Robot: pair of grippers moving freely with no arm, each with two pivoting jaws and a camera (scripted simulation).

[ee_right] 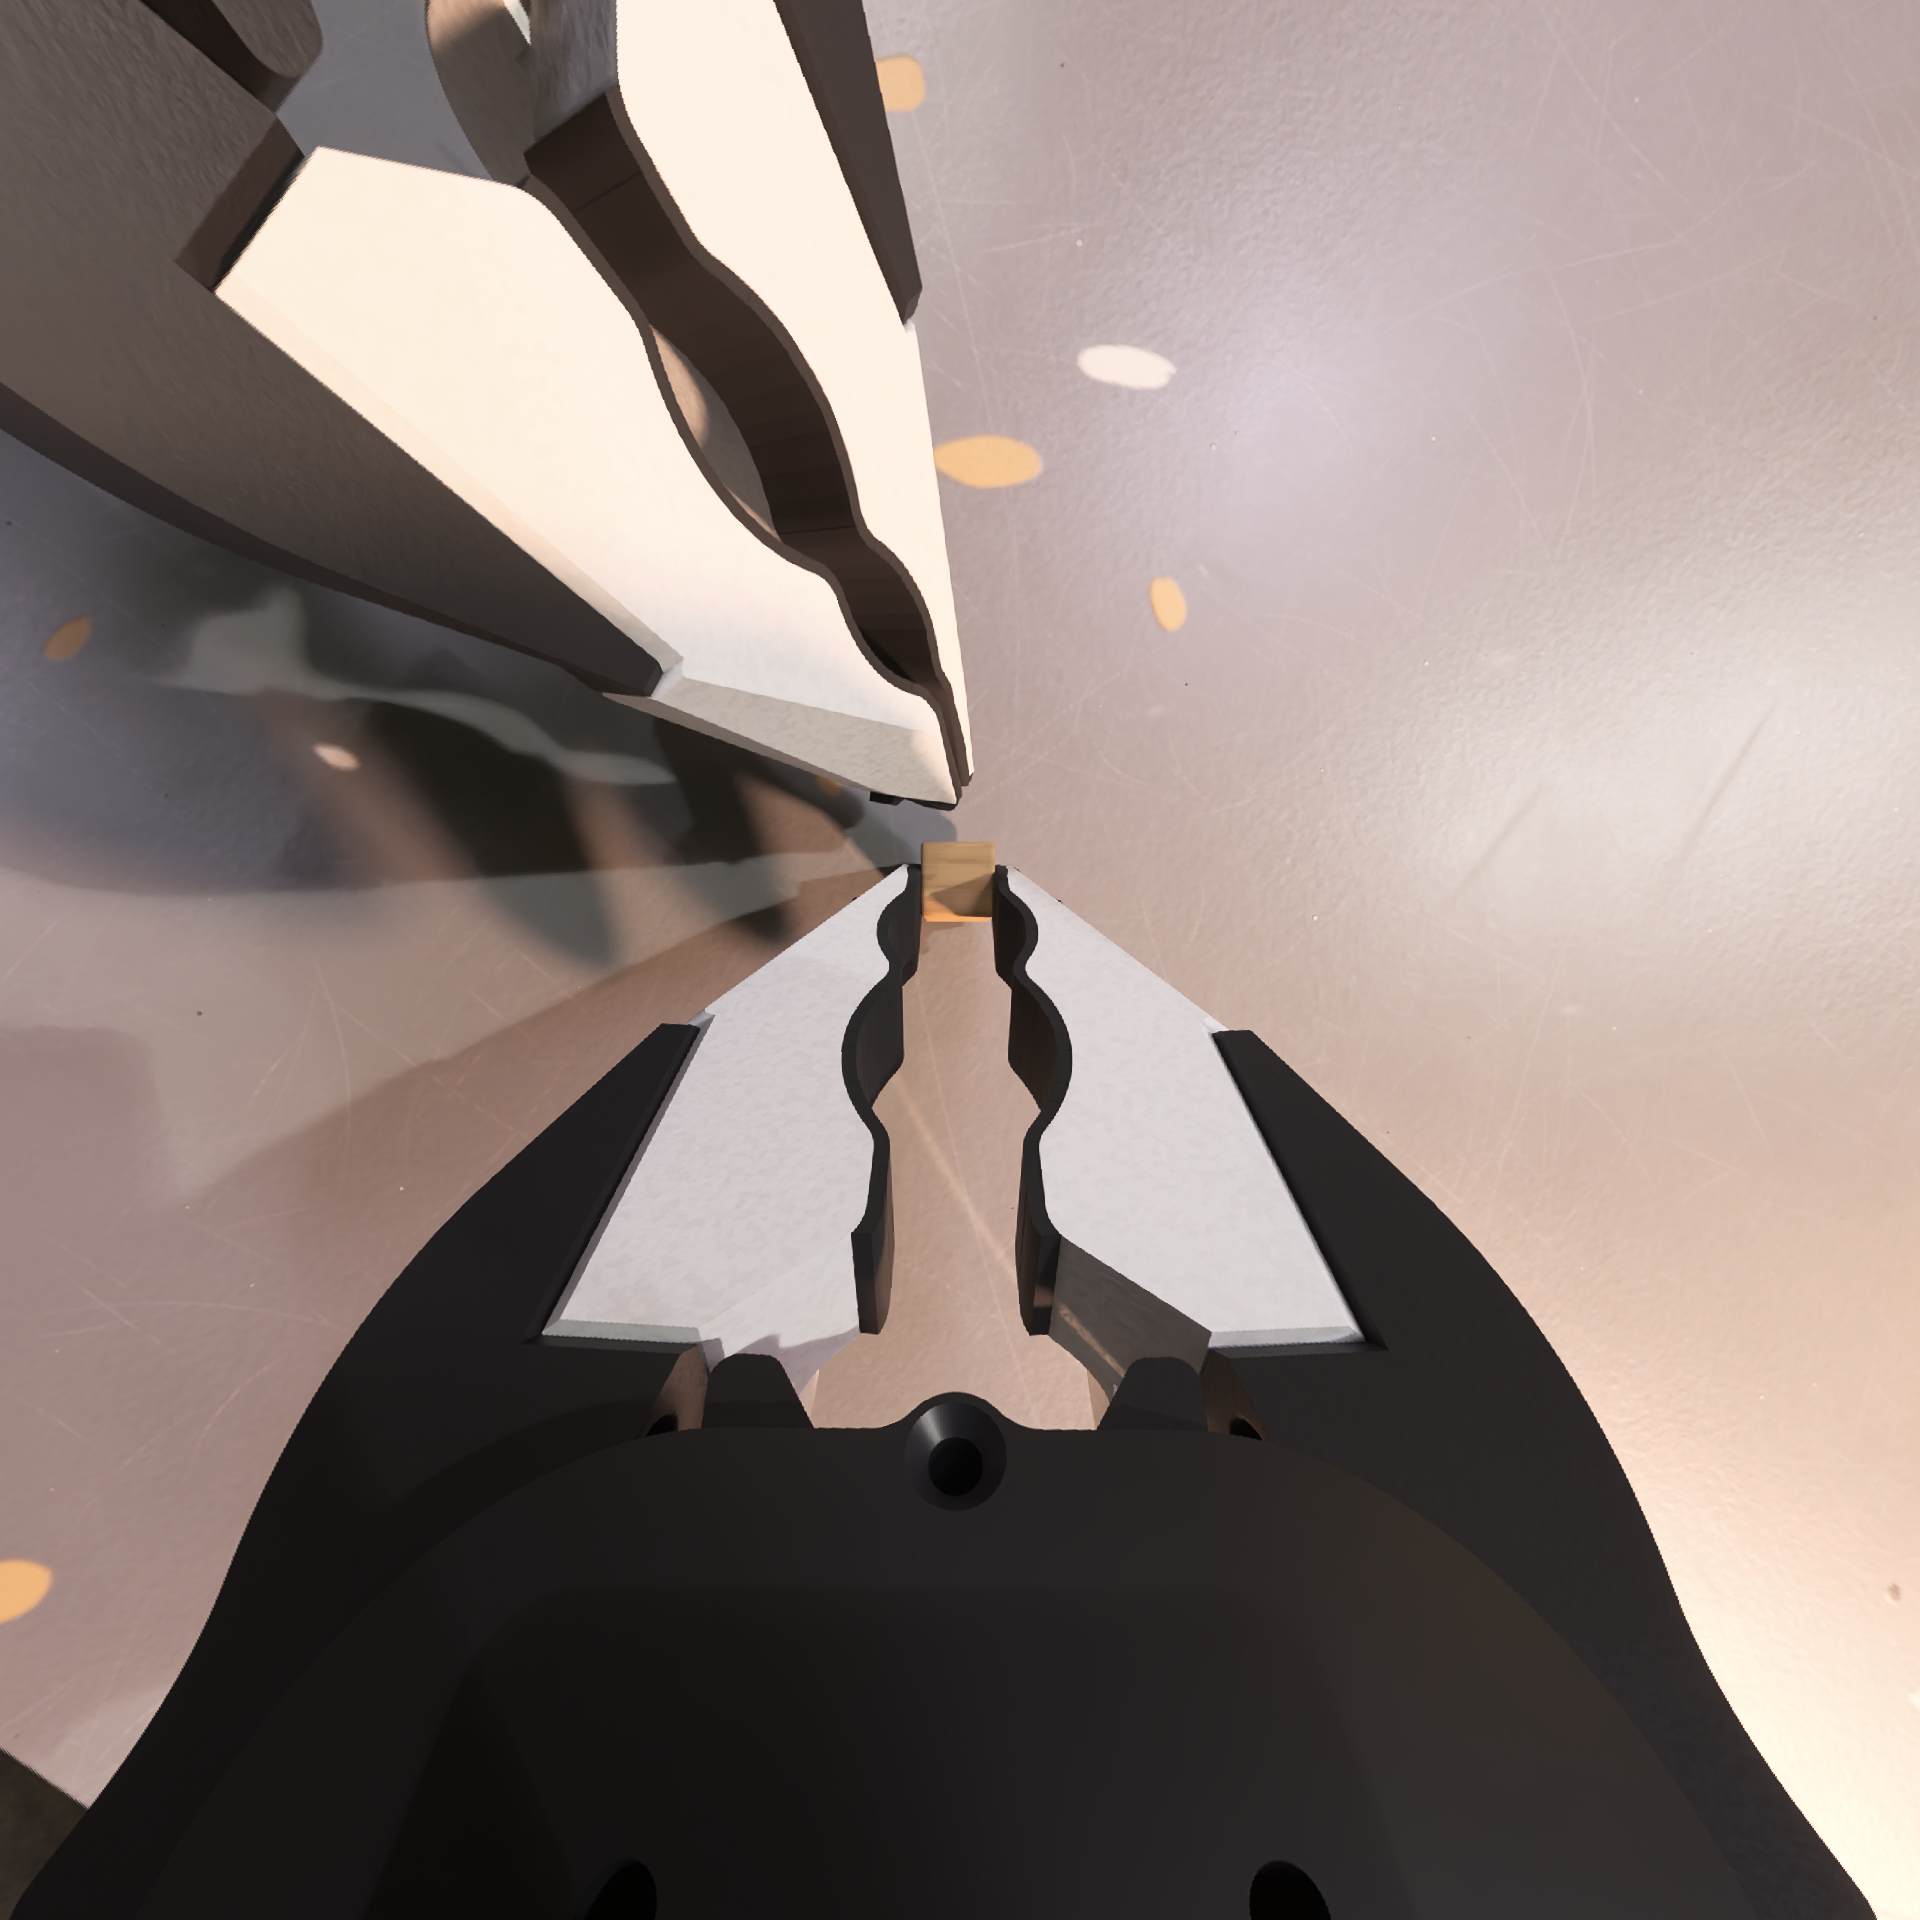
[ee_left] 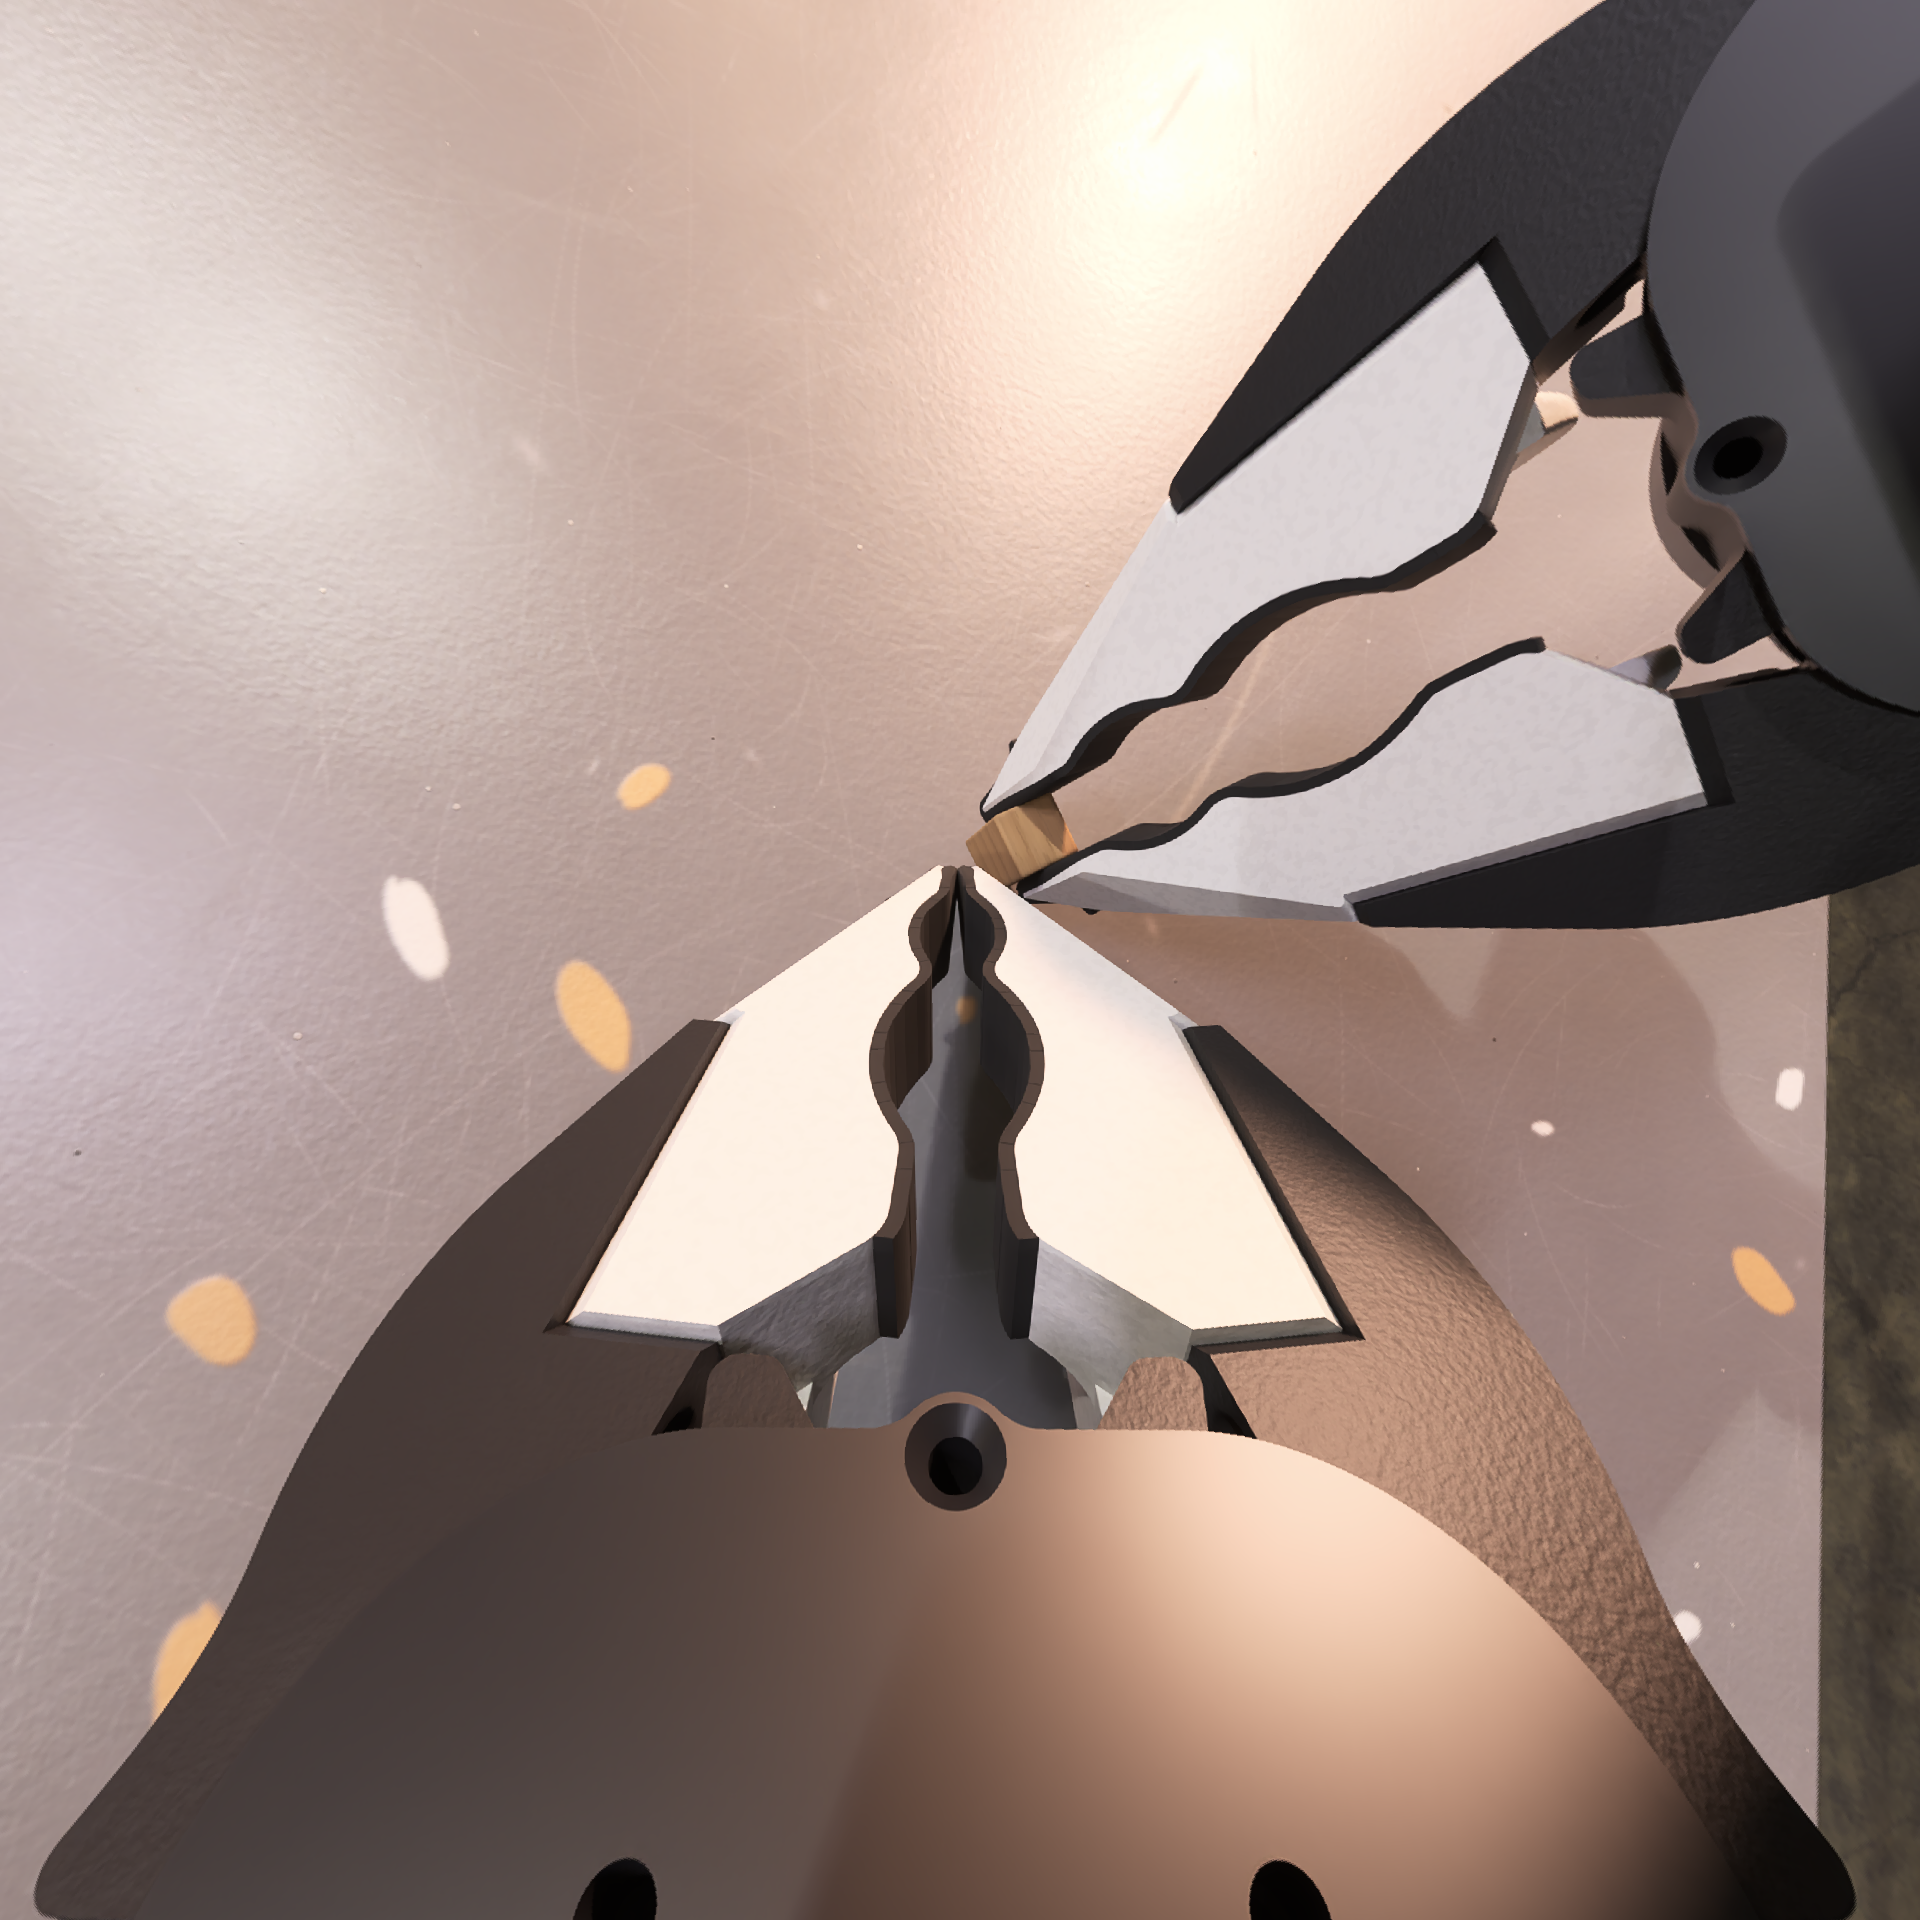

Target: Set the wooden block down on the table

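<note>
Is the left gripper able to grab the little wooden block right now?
Probably not. The right gripper already pinches the wooden block, and the left gripper sits shut just beside it.

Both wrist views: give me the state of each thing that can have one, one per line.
wooden block: pinched at the fingertips of the right gripper; whether it touches the surface cannot be told.
right gripper: shut on the wooden block, fingers parted only by its width.
left gripper: shut, fingertips together, holding nothing, tip just beside the block.
table: glossy, scratched, speckled with light spots.
</note>
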